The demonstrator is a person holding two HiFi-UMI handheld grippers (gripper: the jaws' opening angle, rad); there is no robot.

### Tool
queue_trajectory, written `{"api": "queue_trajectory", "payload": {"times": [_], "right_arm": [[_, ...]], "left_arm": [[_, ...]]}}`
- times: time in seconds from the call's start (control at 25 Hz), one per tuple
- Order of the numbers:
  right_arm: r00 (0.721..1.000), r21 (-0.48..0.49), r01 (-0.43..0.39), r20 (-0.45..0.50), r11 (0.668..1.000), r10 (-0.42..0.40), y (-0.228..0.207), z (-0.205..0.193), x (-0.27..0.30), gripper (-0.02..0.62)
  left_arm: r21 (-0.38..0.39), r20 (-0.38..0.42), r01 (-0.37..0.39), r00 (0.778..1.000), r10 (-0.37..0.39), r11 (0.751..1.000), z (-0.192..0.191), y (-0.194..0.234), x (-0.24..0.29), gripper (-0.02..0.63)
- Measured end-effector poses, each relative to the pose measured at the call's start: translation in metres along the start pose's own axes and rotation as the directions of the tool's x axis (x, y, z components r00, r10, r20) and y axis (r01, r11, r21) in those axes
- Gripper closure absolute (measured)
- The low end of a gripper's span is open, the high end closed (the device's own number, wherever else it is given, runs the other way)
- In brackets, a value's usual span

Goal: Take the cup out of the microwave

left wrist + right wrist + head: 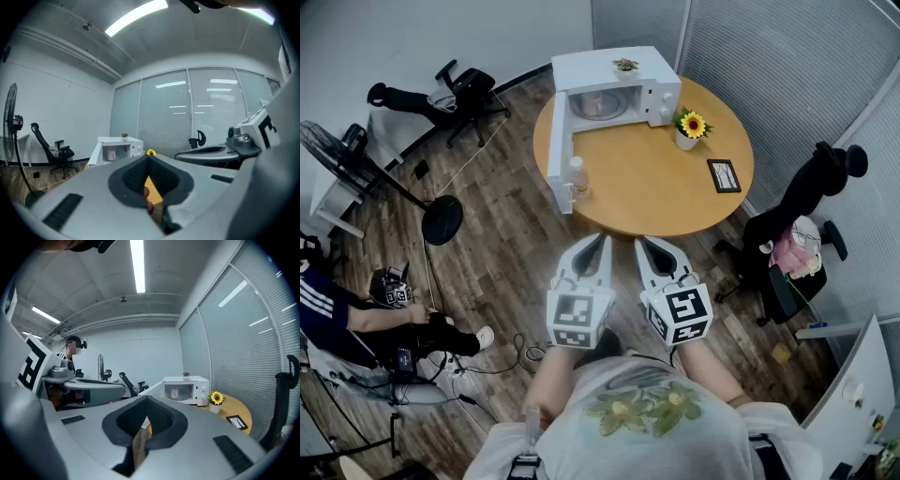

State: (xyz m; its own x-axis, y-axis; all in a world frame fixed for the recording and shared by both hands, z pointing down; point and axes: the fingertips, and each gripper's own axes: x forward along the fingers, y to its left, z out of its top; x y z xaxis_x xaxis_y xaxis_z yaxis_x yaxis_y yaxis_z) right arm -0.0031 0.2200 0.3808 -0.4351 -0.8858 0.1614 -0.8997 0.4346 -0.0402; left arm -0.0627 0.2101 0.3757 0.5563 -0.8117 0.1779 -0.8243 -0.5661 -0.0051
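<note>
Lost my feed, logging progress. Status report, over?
Left claw and right claw shut, empty, short of the table. Cup inside microwave, door open. Bottle beside door, may crowd the reach.

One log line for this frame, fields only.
stage: cup not yet reached | pink cup: inside open white microwave | left hand-held gripper: shut, empty | right hand-held gripper: shut, empty

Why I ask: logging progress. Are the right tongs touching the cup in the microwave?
Apart. In the head view the right tongs hang short of the table, while the cup sits inside the open microwave on its far side.
</note>
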Motion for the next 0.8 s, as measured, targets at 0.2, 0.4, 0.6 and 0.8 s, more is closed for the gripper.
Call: {"api": "queue_trajectory", "payload": {"times": [0.2, 0.4, 0.6, 0.8], "right_arm": [[1.0, 0.019, 0.002, 0.005, 1.0, -0.002, -0.007, 0.001, 0.025, 0.578], [1.0, 0.031, 0.017, 0.016, 0.999, -0.018, -0.012, 0.004, 0.05, 0.578], [0.999, 0.05, 0.034, 0.009, 0.998, -0.034, -0.016, 0.0, 0.066, 0.578], [0.999, 0.057, 0.039, 0.002, 0.998, -0.039, -0.017, 0.002, 0.077, 0.577]], "left_arm": [[0.003, -0.01, 0.013, 1.0, -0.013, 1.0, -0.001, 0.017, 0.019, 0.603], [0.006, -0.005, 0.045, 0.999, -0.045, 0.999, 0.0, 0.036, 0.037, 0.603], [-0.007, -0.004, 0.075, 0.997, -0.076, 0.997, -0.003, 0.052, 0.05, 0.603], [-0.052, -0.006, 0.091, 0.996, -0.092, 0.994, -0.004, 0.065, 0.061, 0.603]]}}
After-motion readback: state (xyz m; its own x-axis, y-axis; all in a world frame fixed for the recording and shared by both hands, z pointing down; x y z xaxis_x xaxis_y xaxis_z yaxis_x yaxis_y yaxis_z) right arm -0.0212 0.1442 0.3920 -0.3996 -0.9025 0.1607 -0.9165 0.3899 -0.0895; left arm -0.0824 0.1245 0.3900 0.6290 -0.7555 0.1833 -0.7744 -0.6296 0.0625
